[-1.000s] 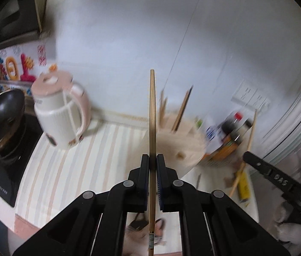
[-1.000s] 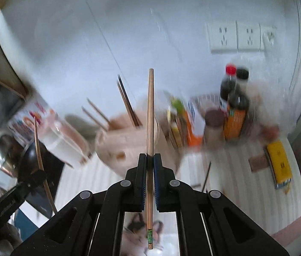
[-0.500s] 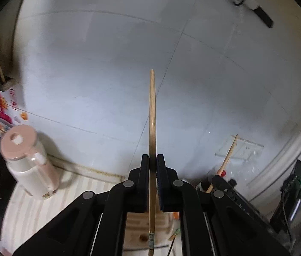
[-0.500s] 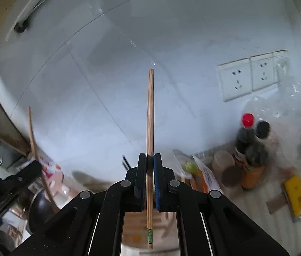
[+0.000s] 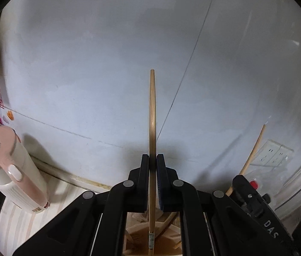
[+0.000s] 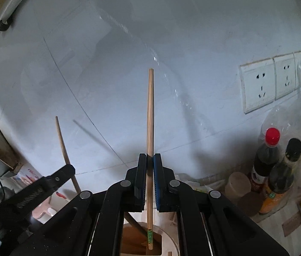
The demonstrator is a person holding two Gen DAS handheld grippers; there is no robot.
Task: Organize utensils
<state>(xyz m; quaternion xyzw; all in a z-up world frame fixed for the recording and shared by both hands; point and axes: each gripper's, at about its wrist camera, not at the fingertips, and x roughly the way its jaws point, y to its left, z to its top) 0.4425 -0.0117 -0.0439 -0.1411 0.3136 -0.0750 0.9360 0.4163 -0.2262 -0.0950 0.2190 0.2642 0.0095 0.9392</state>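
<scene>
A: so where's everything sitting?
B: kettle on the counter's left by the wall. 2 bottles at the right, under the outlets.
A: and the holder?
B: right below both chopsticks, between those.

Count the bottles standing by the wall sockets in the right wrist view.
2. The red-capped bottle stands below the wall sockets; the black-capped bottle stands just right of it and nearer the camera. A clear plastic bag drapes there, so more may be hidden.
</scene>
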